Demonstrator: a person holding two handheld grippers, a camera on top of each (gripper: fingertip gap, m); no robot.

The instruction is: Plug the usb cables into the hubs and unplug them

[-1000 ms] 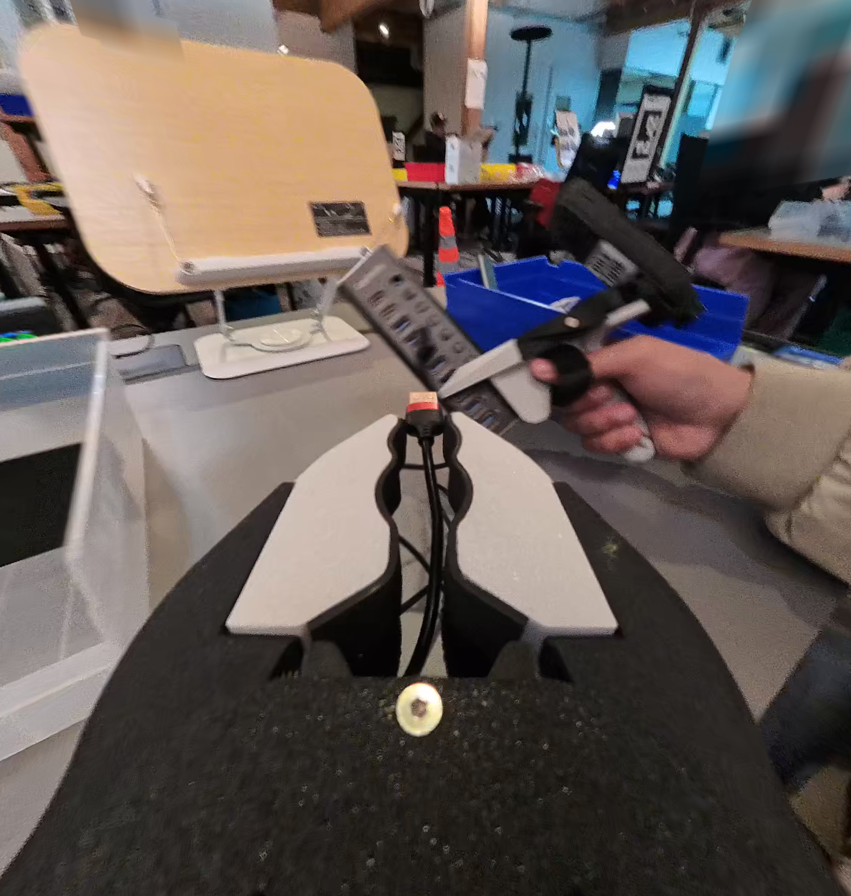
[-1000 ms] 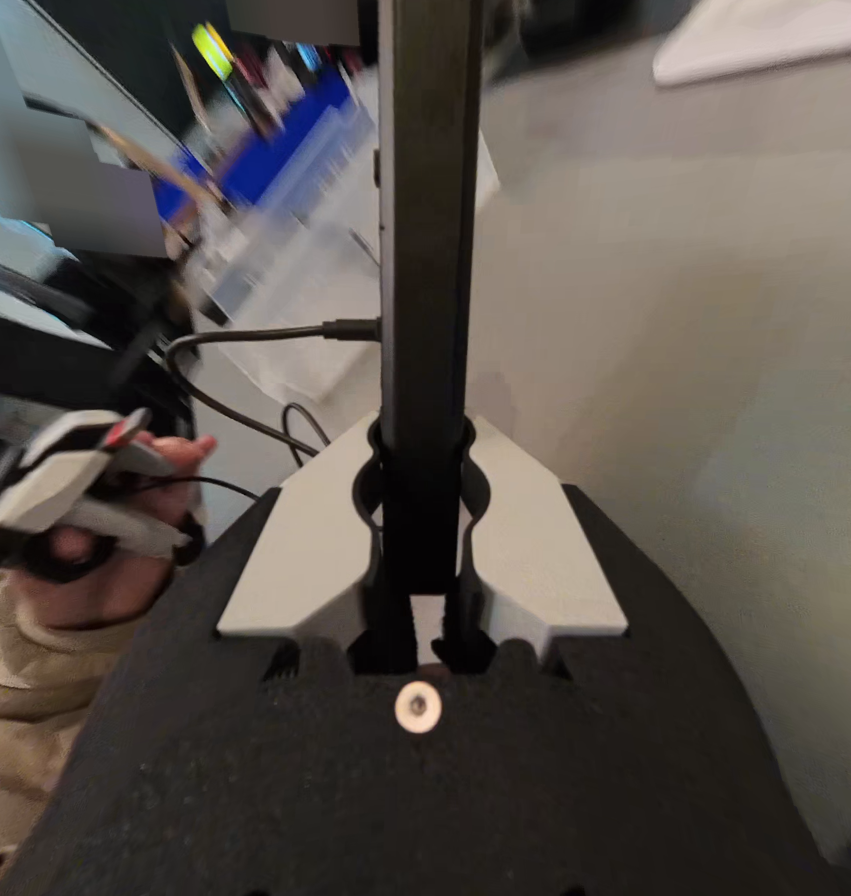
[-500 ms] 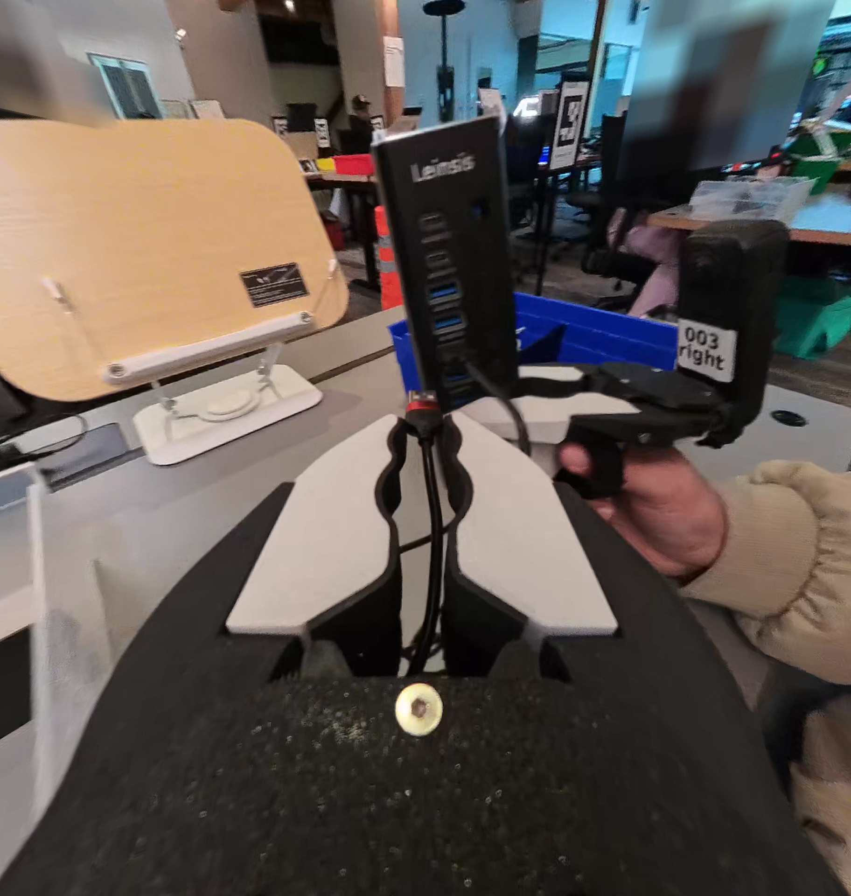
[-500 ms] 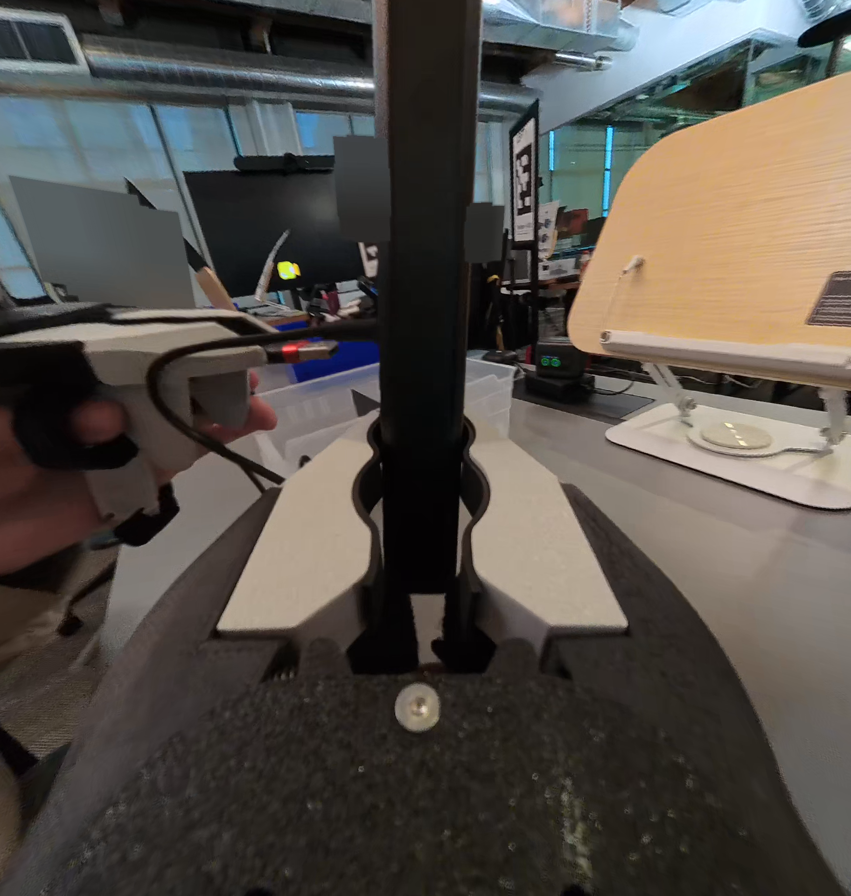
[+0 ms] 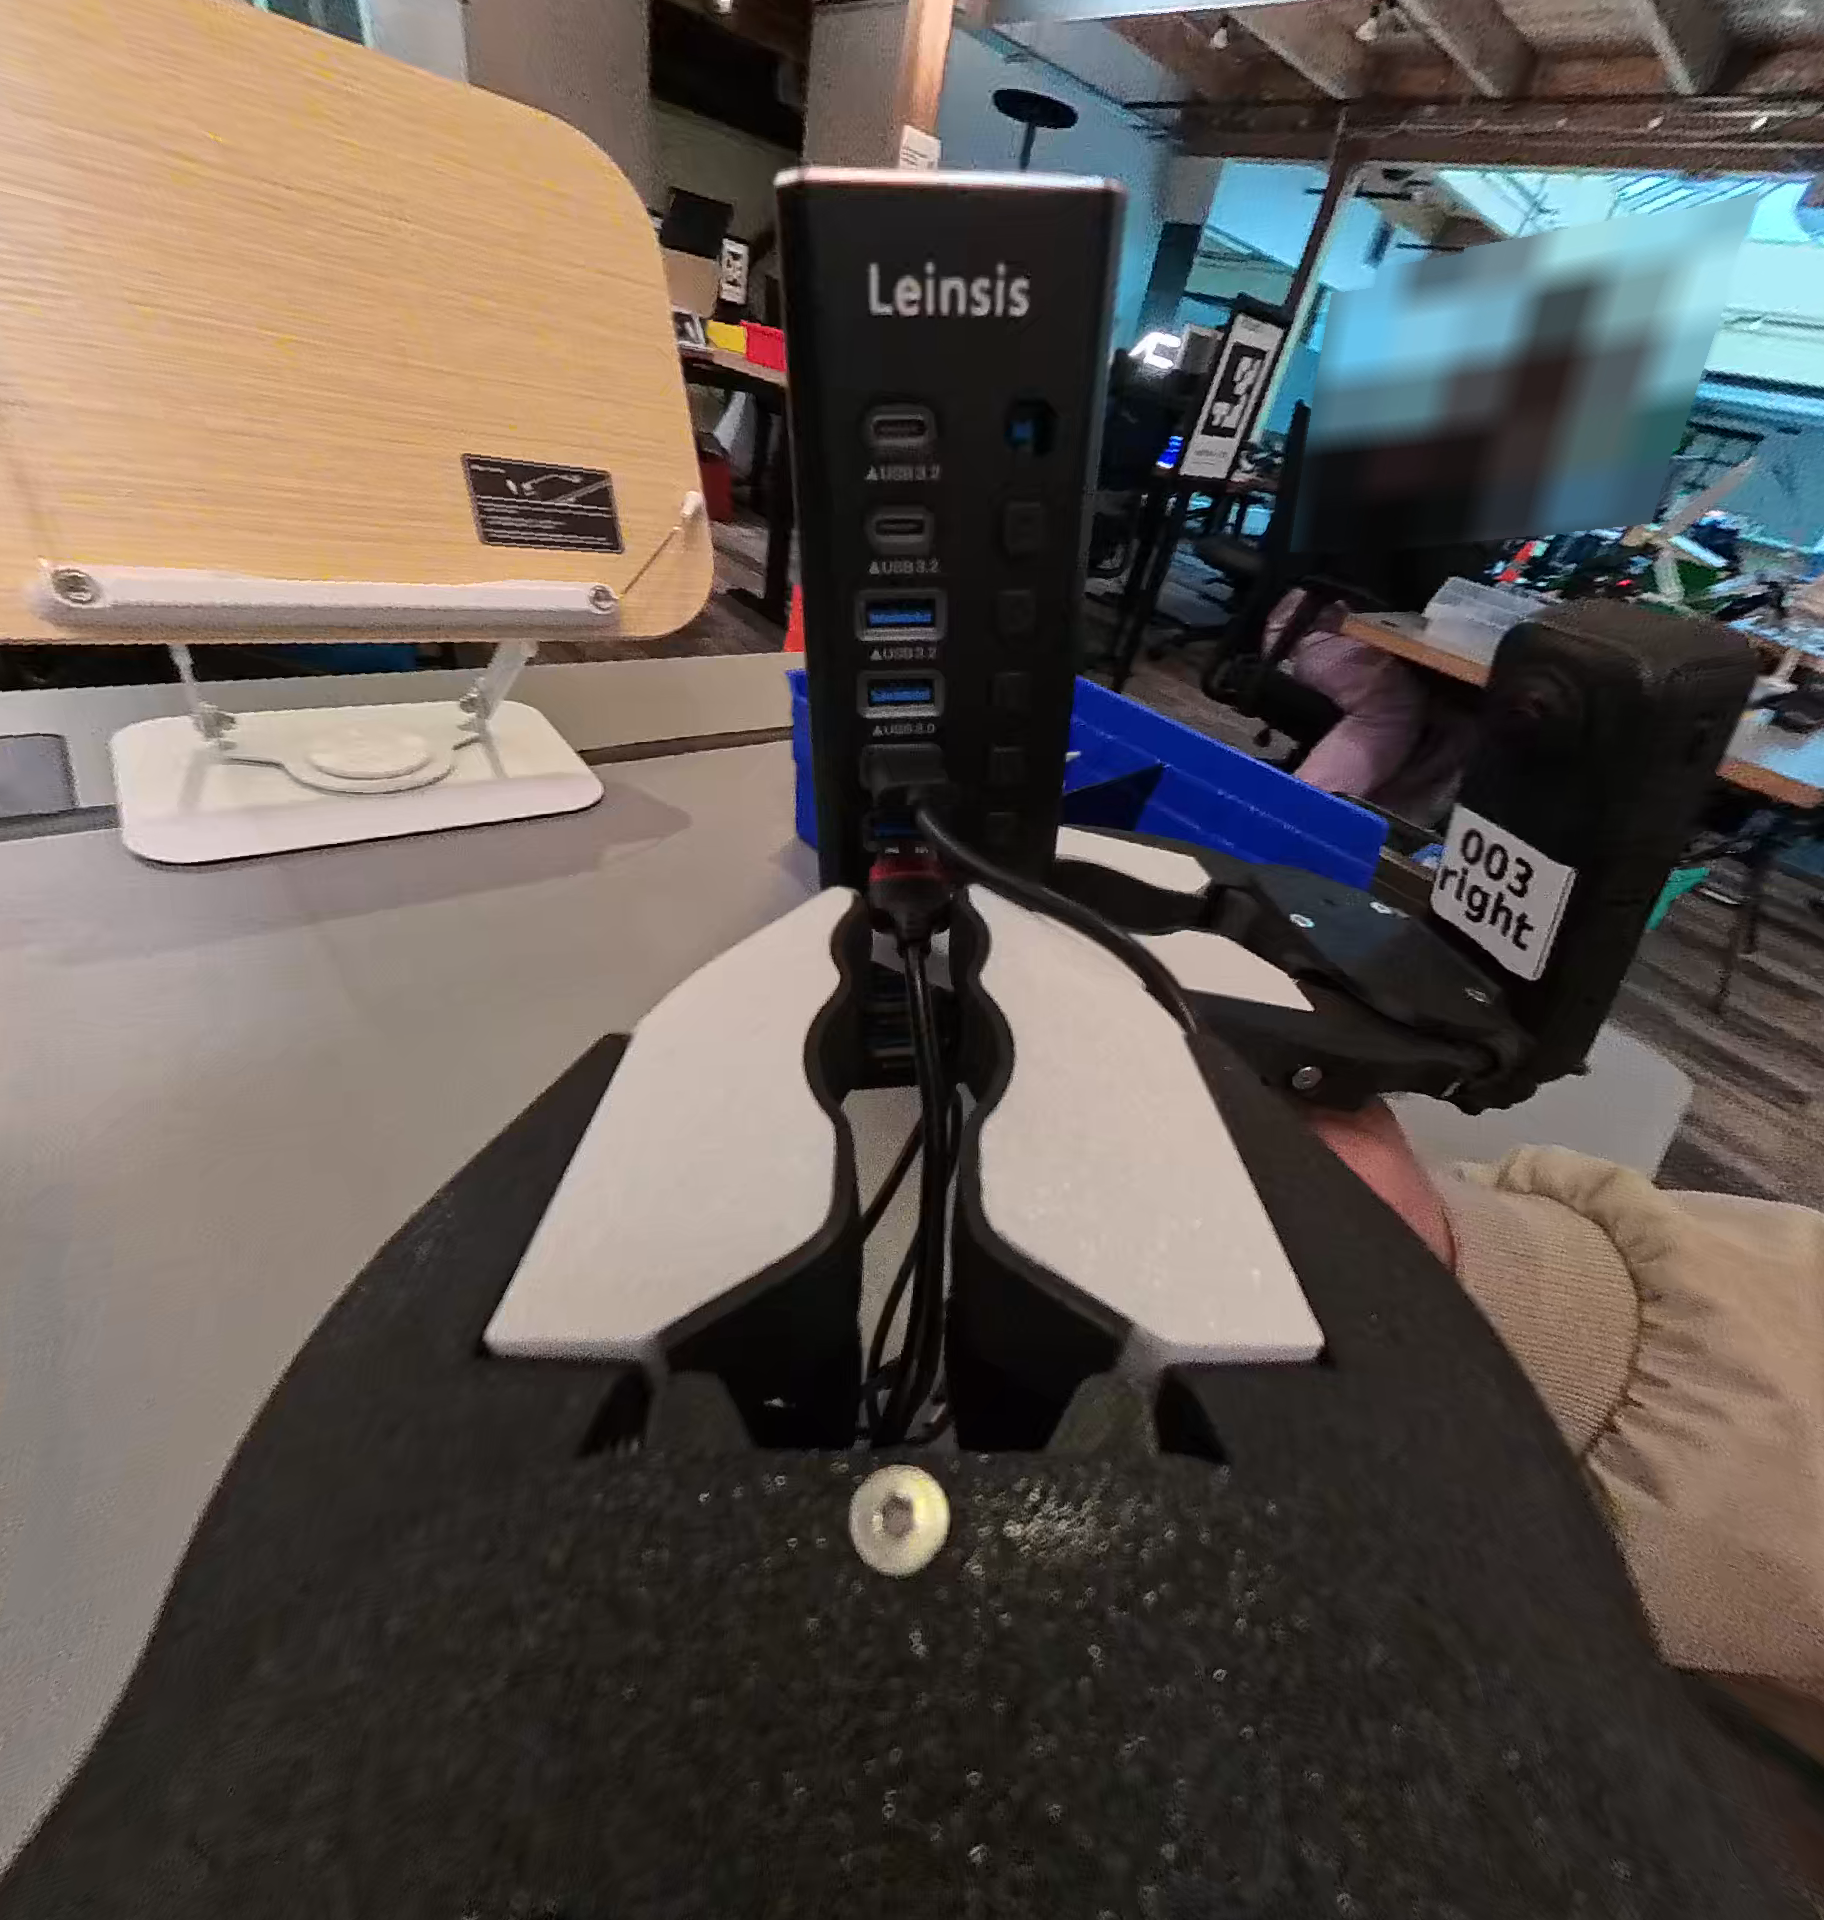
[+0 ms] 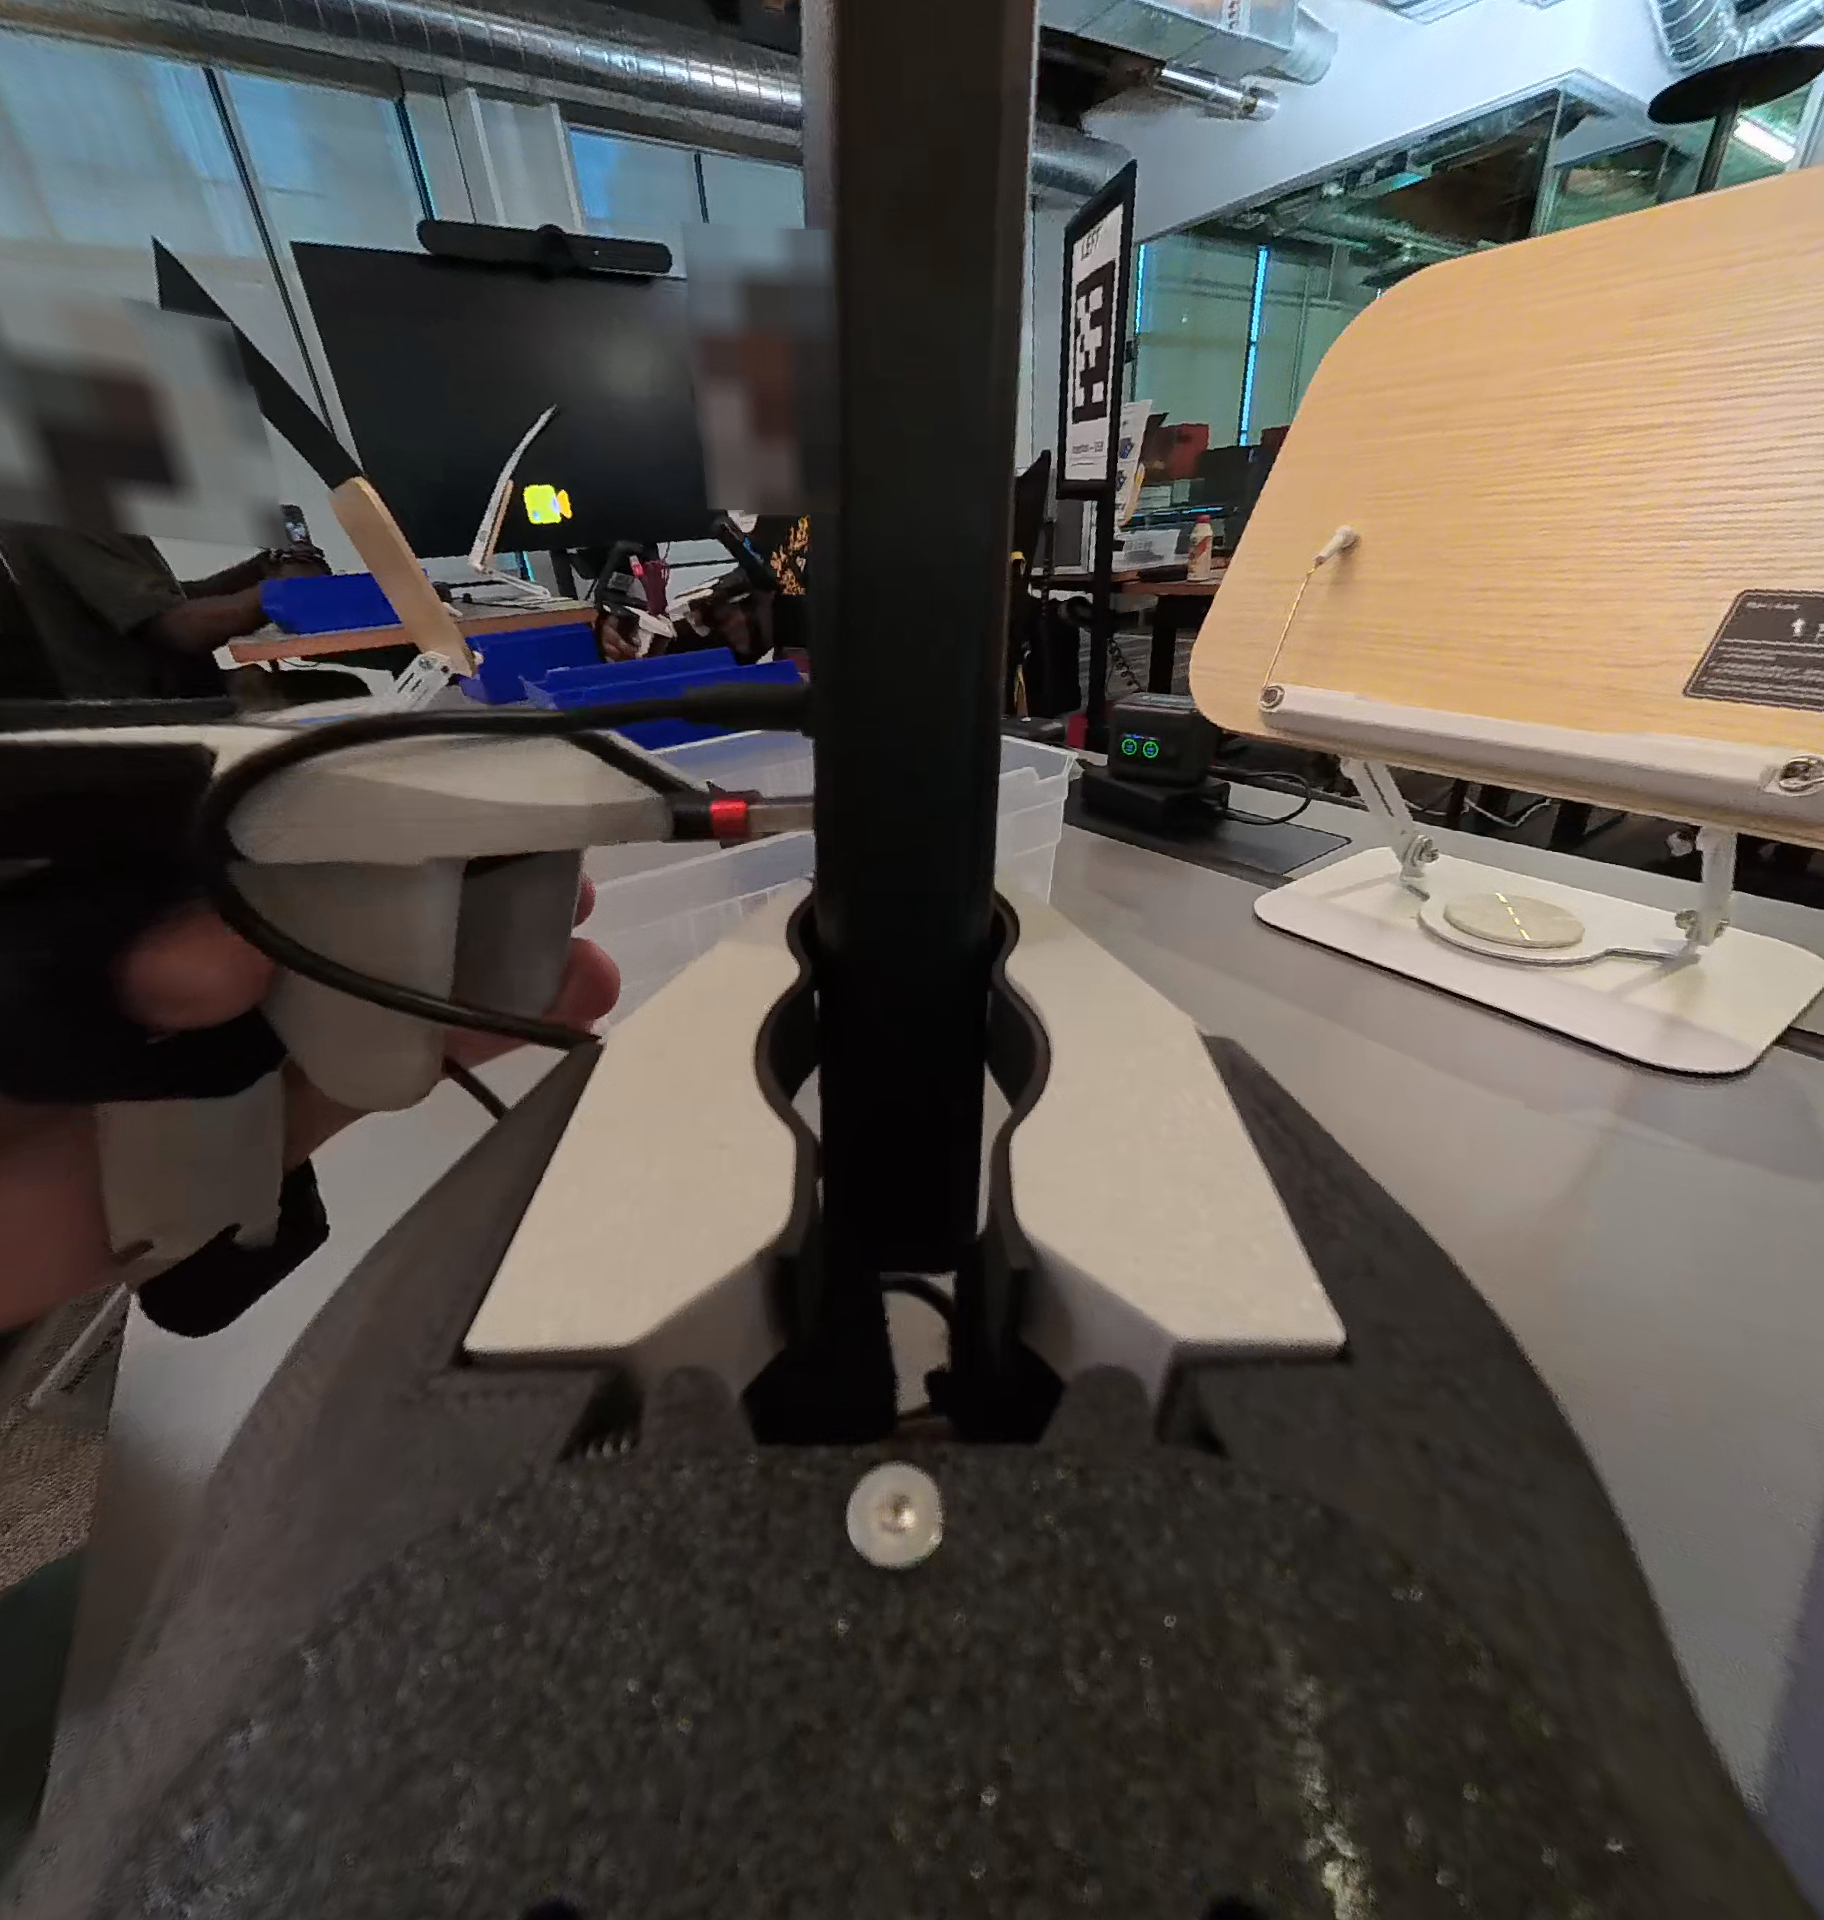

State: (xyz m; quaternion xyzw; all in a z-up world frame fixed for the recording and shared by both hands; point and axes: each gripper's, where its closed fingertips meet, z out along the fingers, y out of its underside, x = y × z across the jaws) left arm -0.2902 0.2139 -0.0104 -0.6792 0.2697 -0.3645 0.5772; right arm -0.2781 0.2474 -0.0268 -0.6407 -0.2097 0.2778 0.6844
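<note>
The left tongs, clamped on a red-collared black USB plug, meet the tall black multi-port hub gripped upright by the right tongs, so insertion is judged underway, needing a straight push.

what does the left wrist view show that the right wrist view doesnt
Only the left wrist view shows the black usb hub's port face: free ports in the upper part, a black cable already plugged in lower down, and the blue bin behind.

Only the right wrist view shows the hub edge-on, clamped upright in the right tongs, plus a clear plastic tub.

Both show the left tongs shut on the red-collared usb plug, whose tip is at the hub, and the wooden book stand on the grey table.
</note>
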